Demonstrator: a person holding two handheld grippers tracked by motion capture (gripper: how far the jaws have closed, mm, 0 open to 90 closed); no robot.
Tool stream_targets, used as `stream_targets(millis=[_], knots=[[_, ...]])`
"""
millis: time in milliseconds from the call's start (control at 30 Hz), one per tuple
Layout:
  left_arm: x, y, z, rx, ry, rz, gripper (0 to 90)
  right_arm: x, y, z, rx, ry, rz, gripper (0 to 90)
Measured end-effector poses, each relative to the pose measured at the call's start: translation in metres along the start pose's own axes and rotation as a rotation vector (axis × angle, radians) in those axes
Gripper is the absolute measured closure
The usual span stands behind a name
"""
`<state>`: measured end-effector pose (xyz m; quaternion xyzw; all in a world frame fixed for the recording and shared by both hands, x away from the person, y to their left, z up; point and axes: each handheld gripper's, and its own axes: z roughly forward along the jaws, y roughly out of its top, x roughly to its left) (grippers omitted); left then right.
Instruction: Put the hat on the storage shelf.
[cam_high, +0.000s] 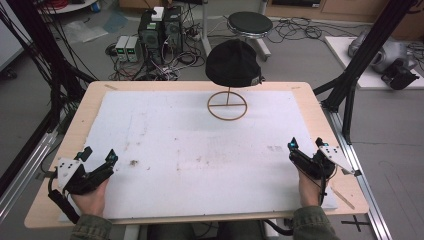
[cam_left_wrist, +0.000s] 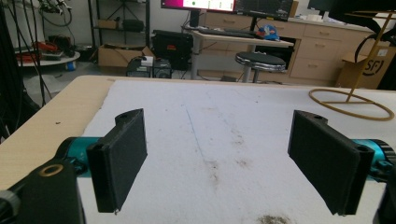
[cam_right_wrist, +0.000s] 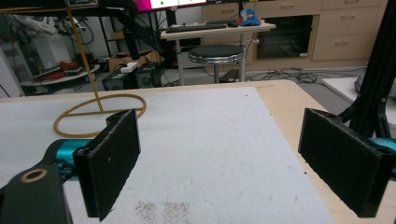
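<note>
- The left gripper (cam_high: 97, 159) is resting at the near left corner of the white mat (cam_high: 190, 150), and its jaws are standing wide apart and are holding nothing.
- The right gripper (cam_high: 306, 145) is lying at the near right edge of the same mat, also fully spread and empty; a hand (cam_high: 309, 187) is gripping it from below, with the wrist low.
- Both forearms are coming in from the near edge of the table (cam_high: 320, 115), and both grippers are pointing forward toward the far side.
- The black cap (cam_high: 233, 63) is sitting on top of a thin wire stand (cam_high: 227, 105) at the far middle of the mat, well apart from both grippers.
- The likely step is reaching for the cap. To do it well, the person is probably needing to raise the grippers, take the cap by its lower edge from two sides, and lift straight up so the light stand is not tipping.
</note>
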<state>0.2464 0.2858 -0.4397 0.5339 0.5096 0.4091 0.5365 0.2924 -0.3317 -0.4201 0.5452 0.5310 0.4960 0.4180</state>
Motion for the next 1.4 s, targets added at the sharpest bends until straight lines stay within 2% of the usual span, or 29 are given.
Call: stream_targets(millis=[67,233,367,800,1133,1400], knots=[[-0.001,0.000,0.000,0.000,-0.001,0.000,19.8,0.001,-0.001,0.000,0.002,0.004,-0.011,12.1],[-0.002,0.000,0.001,0.003,-0.006,0.004,19.8,0.009,-0.002,0.000,0.005,0.024,-0.073,12.1],[-0.001,0.000,0.000,0.005,-0.007,0.003,19.9,0.011,-0.005,0.002,0.023,0.040,-0.092,12.1],[-0.001,-0.001,0.001,0.009,-0.006,-0.001,19.9,0.009,-0.006,0.003,0.038,0.051,-0.078,12.1],[0.000,-0.001,0.001,0.015,-0.009,-0.003,19.9,0.008,-0.008,0.004,0.062,0.063,-0.045,12.1],[0.001,-0.001,0.001,0.016,-0.006,-0.014,19.9,0.006,-0.008,0.004,0.069,0.068,-0.046,12.1]])
